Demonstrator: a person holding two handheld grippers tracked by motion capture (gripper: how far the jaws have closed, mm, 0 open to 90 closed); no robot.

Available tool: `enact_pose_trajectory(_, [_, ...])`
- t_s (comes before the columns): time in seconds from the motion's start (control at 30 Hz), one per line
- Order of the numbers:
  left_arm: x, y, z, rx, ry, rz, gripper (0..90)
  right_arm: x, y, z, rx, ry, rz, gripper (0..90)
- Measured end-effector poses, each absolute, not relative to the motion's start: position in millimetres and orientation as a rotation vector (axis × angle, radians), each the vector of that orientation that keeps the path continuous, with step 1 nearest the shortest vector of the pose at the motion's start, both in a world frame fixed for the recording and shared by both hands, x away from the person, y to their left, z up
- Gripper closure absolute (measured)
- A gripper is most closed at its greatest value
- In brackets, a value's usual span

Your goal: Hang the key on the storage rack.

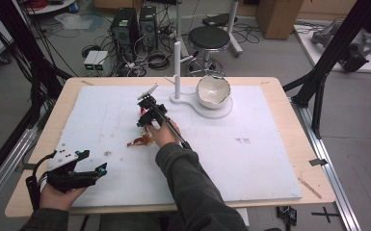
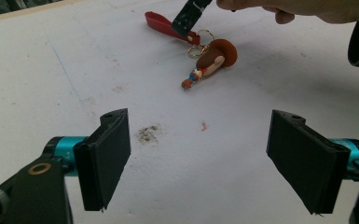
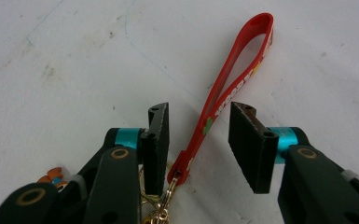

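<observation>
The red strap [image 3: 224, 100] lies flat on the mat [image 3: 74, 56], bracketed but not yet pinched by the right gripper [image 3: 198, 140]. Being thin, it could be missed; the keyring [image 3: 161, 217] might snag.

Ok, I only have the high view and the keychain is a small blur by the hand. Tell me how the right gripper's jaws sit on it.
Observer: The right gripper view shows the right gripper straddling the red strap. The strap runs between the jaws with a gap on each side, so nothing is pinched.
Operator: Describe what hangs off that strap.
Observer: Gold rings link it to a brown mushroom charm, which lies flat on the white board in the left gripper view.
Operator: Now give me the left gripper.
Observer: The left gripper has its jaws wide apart over bare board, with nothing between them.
</observation>
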State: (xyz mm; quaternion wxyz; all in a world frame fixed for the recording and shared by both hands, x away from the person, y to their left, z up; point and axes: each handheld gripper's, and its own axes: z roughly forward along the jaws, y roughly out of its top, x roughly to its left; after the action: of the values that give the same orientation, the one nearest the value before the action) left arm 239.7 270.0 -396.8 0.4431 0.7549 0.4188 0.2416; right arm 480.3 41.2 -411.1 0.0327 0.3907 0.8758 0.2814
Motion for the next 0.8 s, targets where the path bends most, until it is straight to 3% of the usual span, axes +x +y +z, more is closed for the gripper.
enact_pose_trajectory(0.8, [240.1,270.6,-396.9,1.869,1.039,0.6,22.0,480.6,40.3,-415.4,1.251,2.696,0.794,85.1])
